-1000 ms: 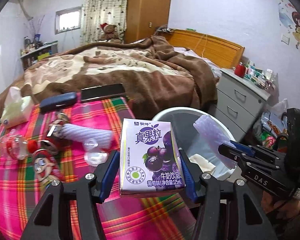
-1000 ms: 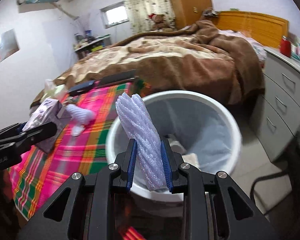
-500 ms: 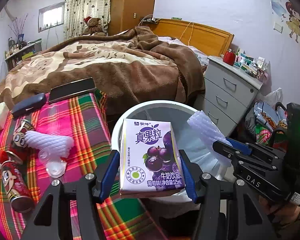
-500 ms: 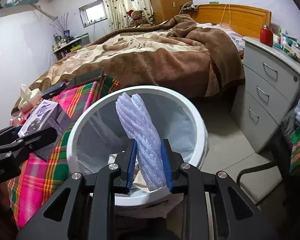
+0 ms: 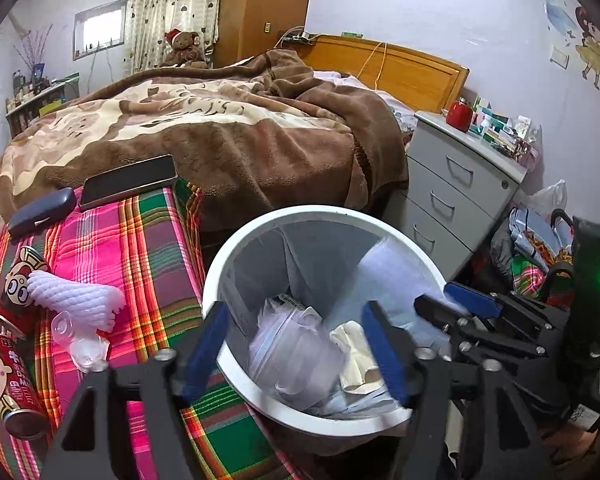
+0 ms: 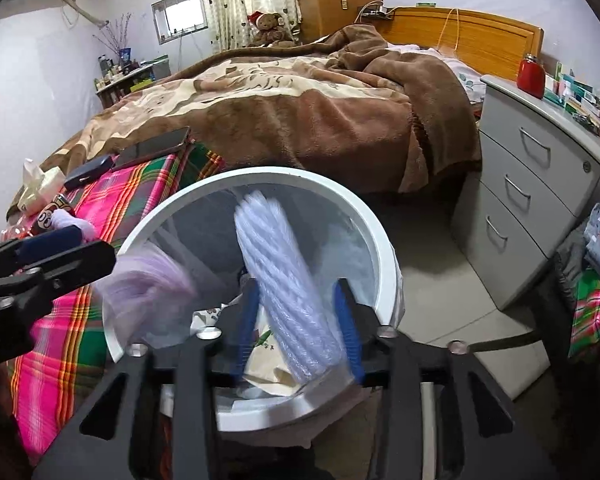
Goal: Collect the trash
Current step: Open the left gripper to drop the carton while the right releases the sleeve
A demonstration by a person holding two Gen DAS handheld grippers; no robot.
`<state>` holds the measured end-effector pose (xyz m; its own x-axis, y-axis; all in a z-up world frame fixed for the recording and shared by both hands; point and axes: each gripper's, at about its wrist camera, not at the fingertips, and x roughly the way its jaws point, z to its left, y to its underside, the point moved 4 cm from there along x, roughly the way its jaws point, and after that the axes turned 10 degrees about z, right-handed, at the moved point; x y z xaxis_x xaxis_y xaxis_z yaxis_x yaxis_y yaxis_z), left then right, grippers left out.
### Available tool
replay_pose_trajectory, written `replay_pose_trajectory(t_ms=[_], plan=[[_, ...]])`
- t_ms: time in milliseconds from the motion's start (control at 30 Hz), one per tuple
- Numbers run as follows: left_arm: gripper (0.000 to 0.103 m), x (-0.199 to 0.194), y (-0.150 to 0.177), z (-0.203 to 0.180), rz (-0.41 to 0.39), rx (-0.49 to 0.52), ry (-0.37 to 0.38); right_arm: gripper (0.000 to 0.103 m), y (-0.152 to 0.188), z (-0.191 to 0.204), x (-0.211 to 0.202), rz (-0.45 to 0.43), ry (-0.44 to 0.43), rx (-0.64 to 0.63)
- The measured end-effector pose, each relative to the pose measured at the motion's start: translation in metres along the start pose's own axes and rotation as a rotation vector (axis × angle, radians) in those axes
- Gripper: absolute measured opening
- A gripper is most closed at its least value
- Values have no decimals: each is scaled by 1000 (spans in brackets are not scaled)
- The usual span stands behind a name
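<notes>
Left wrist view: the round white plastic bin (image 5: 236, 376), lined with a grey bag, fills the lower middle and already holds crumpled plastic and paper; a blurred pale purple shape (image 5: 296, 356) sits among it, perhaps a drink carton, though I cannot tell. Much seems left: at the left edge, on the desk under its pink and green plaid cloth (image 5: 140, 248), lie a white ribbed foam fruit sleeve (image 5: 76, 300), a clear plastic scrap (image 5: 80, 340) and two red drink cans (image 5: 14, 384). The left gripper (image 5: 296, 350) has its blue-padded fingers spread wide over the bin, holding nothing. The right gripper (image 5: 436, 302) reaches in from the right.

Right wrist view: the right gripper's fingers (image 6: 244, 320) stand apart, with a second white foam sleeve (image 6: 288, 292) blurred between them over the bin's mouth; it looks released rather than pinched, touching at most lightly. At the left edge the left gripper's black fingers (image 6: 60, 264) show beside another blurred purple smear (image 6: 148, 284).
</notes>
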<state>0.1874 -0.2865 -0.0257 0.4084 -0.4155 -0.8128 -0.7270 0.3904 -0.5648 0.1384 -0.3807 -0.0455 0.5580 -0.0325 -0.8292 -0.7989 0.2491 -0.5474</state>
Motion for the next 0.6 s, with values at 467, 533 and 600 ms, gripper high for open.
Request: replay_pose_trajectory(t_ms=[467, 533, 600], plan=[[71, -25, 11, 15, -27, -28, -16, 59, 2, 9, -11, -23, -16, 11], [71, -31, 15, 19, -37, -39, -21, 59, 2, 12, -13, -32, -19, 11], [71, -36, 18, 25, -40, -50, -30, 59, 2, 16, -15, -38, -26, 8]])
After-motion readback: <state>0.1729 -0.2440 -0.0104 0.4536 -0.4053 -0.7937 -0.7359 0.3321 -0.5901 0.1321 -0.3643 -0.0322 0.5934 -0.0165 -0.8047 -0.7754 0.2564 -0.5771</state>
